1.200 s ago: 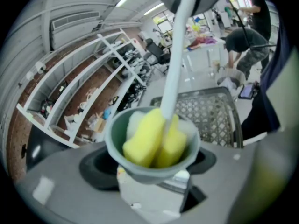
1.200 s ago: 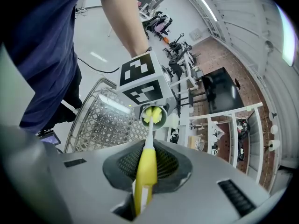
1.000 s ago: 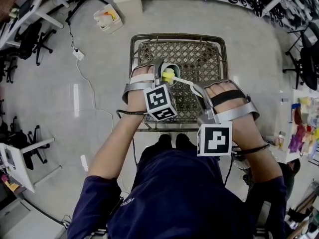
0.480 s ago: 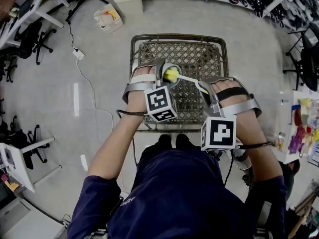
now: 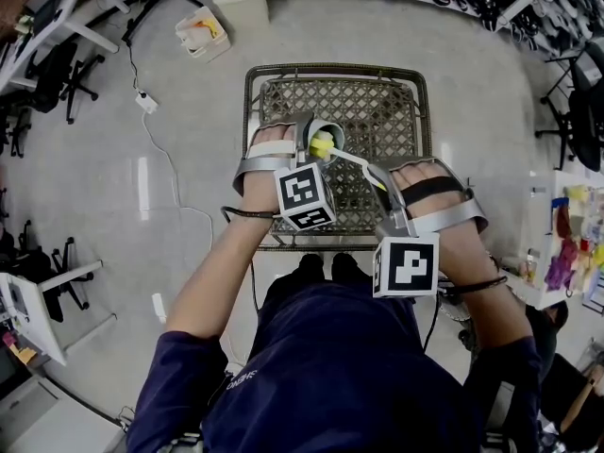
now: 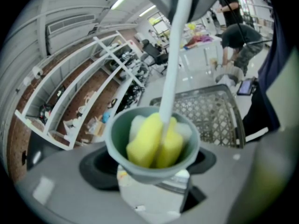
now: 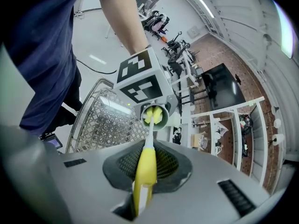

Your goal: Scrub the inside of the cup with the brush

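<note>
Yellow foam fills the mouth of the grey-green cup (image 6: 148,174) as I run the rig from a distance. The brush (image 6: 174,64) has its sponge head (image 6: 149,143) set deep inside the cup, pressed against the inner wall. Its pale stem rises over the rim toward the top of the left gripper view.

My left gripper (image 6: 154,192) has its jaws clamped on the cup's lower body and holds it tipped, with the mouth turned toward the other hand. My right gripper (image 7: 140,204) has its jaws closed on the yellow grip of the brush. From there the handle narrows, turns white and runs straight ahead into the cup, which sits just below the left gripper's marker cube (image 7: 140,80).

From the head view, both grippers are held over the near half of the wire-mesh table (image 5: 377,102), with the cup above its left-centre. The brush slants from the right gripper up and leftward to the cup.

Bare forearms come out of dark blue sleeves (image 5: 189,385) at the bottom of that view, each hand strapped to its gripper. A pale, glossy floor (image 5: 189,121) surrounds the table, with a cable (image 5: 175,173) trailing across it on the left.
</note>
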Motion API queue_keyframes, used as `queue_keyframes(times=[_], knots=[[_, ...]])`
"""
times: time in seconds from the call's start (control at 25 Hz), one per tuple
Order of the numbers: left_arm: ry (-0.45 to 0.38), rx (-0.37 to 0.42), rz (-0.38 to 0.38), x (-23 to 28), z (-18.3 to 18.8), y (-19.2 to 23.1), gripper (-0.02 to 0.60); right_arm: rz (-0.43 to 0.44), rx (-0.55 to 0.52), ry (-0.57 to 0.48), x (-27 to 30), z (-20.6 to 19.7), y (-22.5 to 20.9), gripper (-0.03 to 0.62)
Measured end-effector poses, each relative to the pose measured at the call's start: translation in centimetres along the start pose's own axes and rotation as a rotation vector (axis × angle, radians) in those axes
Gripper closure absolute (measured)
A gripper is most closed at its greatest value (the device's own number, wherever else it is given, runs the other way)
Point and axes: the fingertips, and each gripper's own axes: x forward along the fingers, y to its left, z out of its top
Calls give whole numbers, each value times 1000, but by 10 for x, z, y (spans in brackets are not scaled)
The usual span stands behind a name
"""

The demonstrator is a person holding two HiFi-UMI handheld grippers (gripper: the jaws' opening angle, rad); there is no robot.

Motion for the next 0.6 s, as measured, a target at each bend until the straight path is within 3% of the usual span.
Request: queue_keyframes(times=[0.36,0.6], knots=[[13,40,17,2,5,-1,193,-7,6,4,0,-12,-11,565],[11,18,36,-2,3,3,193,9,59,-8,1,-25,-9,565]])
